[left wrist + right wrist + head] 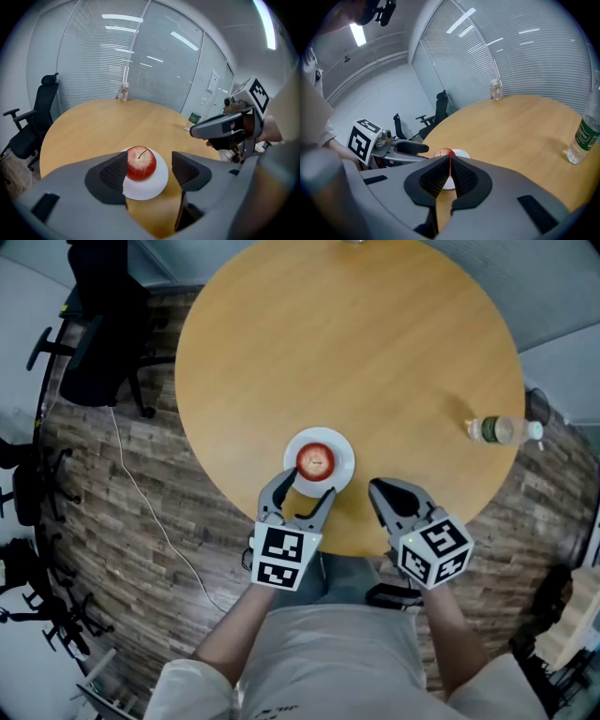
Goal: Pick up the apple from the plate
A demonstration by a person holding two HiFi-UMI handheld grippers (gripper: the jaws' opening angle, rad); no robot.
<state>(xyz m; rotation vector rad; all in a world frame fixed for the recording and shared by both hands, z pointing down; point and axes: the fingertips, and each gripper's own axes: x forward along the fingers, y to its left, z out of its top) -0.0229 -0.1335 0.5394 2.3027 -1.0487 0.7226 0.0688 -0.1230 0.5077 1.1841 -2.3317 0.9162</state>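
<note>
A red apple sits on a small white plate near the front edge of the round wooden table. My left gripper is open just in front of the plate, its jaws either side of the plate's near rim. The apple lies ahead of the pads, untouched. My right gripper is shut and empty, hovering to the right of the plate. In the right gripper view the apple peeks out above the closed jaws.
A plastic water bottle lies at the table's right edge. A small glass jar stands at the far edge. Black office chairs are left of the table, and a cable runs across the wood floor.
</note>
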